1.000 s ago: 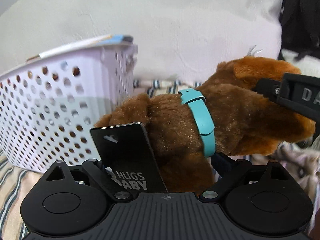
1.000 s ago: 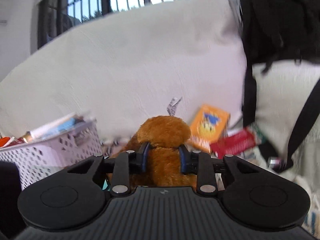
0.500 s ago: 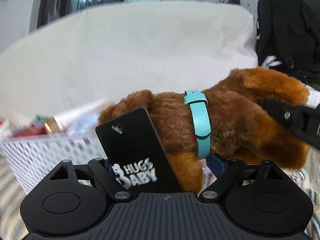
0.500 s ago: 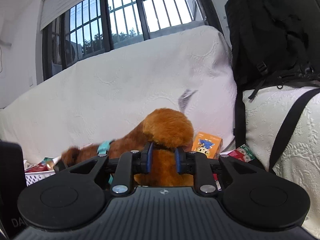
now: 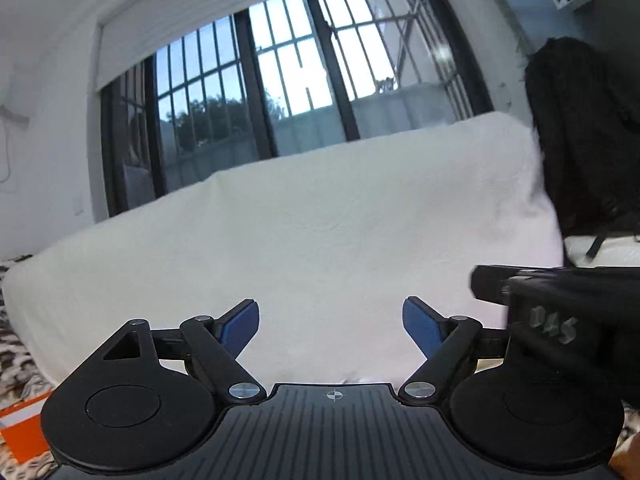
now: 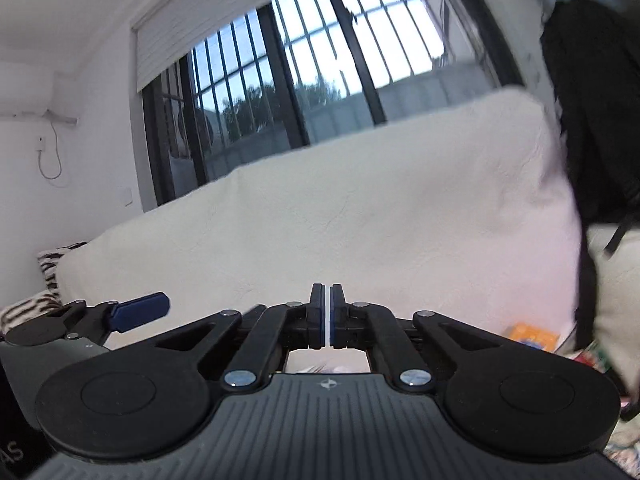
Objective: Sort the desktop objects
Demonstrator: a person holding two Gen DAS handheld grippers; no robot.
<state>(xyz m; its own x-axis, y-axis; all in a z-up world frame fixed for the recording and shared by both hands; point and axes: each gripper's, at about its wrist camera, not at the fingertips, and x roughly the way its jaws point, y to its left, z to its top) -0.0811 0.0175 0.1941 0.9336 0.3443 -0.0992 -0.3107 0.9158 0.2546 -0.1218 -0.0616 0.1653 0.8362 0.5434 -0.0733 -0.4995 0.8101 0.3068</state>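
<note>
Where blurred, backpack [image 6: 592,120] edges indistinct

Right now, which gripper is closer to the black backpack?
Right. The right gripper sits between the left gripper and the black backpack, which is off to both grippers' right.

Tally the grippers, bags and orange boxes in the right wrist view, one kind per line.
Grippers: 2, right gripper and left gripper
Bags: 1, black backpack
Orange boxes: 1, orange box
Total: 4
</note>
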